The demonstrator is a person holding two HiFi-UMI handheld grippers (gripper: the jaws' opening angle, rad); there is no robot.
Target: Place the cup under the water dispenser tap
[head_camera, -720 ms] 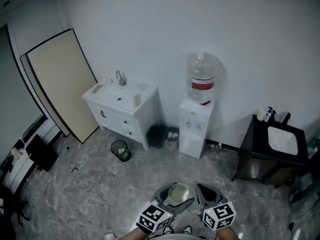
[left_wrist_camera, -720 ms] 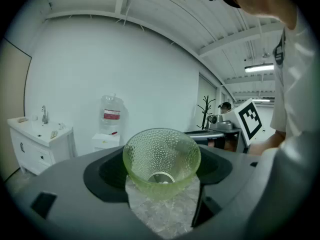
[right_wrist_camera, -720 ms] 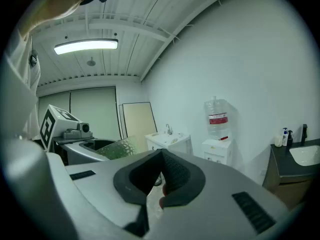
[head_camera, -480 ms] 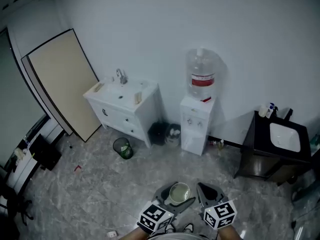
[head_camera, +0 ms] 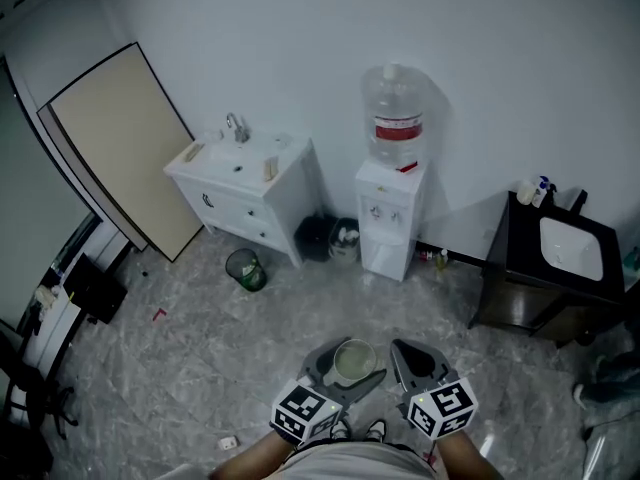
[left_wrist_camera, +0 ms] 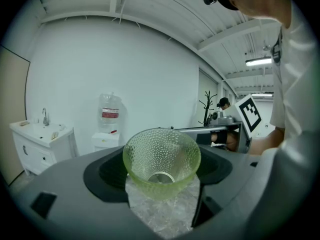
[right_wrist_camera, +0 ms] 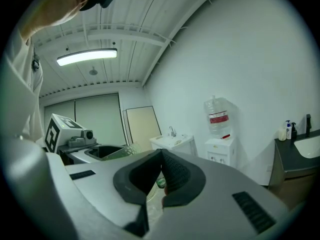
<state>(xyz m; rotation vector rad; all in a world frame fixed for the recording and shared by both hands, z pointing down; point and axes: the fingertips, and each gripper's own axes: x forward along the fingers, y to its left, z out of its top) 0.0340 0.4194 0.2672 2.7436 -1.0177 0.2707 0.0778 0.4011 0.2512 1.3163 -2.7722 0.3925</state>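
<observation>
A pale green dimpled glass cup [left_wrist_camera: 161, 159] sits upright between the wide jaws of my left gripper [left_wrist_camera: 161, 176], which is shut on it. In the head view the cup [head_camera: 354, 361] hangs above the floor at the bottom centre, inside the left gripper [head_camera: 350, 365]. Beside it on the right, my right gripper [head_camera: 410, 356] is shut and holds nothing; its pads meet in the right gripper view [right_wrist_camera: 161, 156]. The white water dispenser [head_camera: 387, 220] with its clear bottle [head_camera: 397, 113] stands against the far wall, well ahead of both grippers. It also shows as the dispenser [left_wrist_camera: 107, 136] and the dispenser [right_wrist_camera: 220, 151].
A white sink cabinet [head_camera: 245, 196] stands left of the dispenser, with a small waste bin [head_camera: 244, 269] and dark bags [head_camera: 326, 239] between them. A black sink cabinet [head_camera: 553, 280] is at the right. A beige board [head_camera: 112, 148] leans on the left wall. The floor is grey marble [head_camera: 200, 358].
The dispenser and furniture have slid upward in the head view. Both grippers keep their place at the bottom of the frame, and the cup stays in the left one.
</observation>
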